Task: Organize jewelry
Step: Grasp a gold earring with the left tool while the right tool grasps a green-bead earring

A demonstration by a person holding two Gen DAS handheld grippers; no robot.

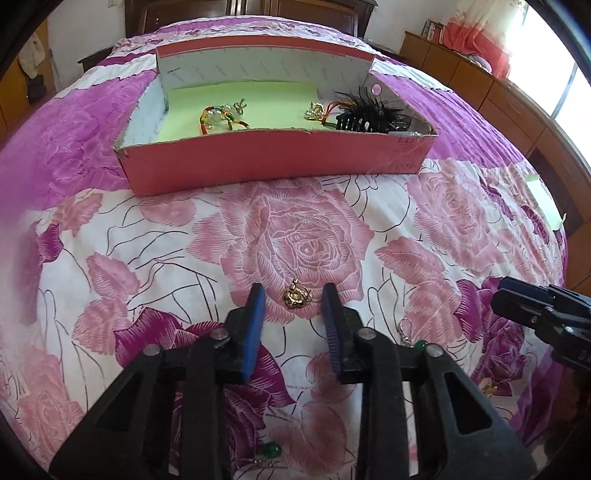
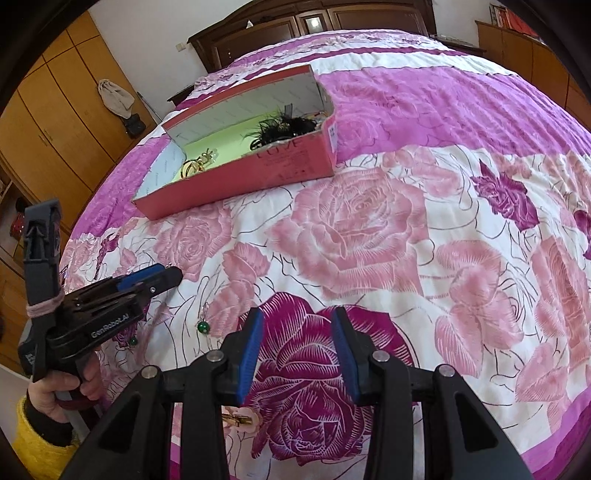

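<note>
A small gold brooch [image 1: 297, 296] lies on the rose-patterned quilt [image 1: 306, 236]. My left gripper [image 1: 293, 290] is open, one blue pad on each side of the brooch, neither touching it; the same left gripper [image 2: 166, 277] shows from the side low over the quilt. My right gripper [image 2: 298, 314] is open over a dark purple rose with nothing between its fingers. Two green-bead earrings [image 2: 202, 326] [image 2: 132, 343] lie between the two grippers. A gold clip [image 2: 238, 419] lies under the right gripper. The pink box [image 1: 277, 162] holds coloured cord pieces [image 1: 221, 116], a pearl piece [image 1: 314, 110] and a black feather comb [image 1: 369, 110].
The box [image 2: 258, 170] sits further up the bed. A wooden wardrobe [image 2: 55, 110] stands on the left, and a headboard [image 2: 314, 22] is behind. A green paper sheet [image 1: 546, 199] lies at the bed's right edge. A yellow sleeve [image 2: 40, 443] holds the left gripper.
</note>
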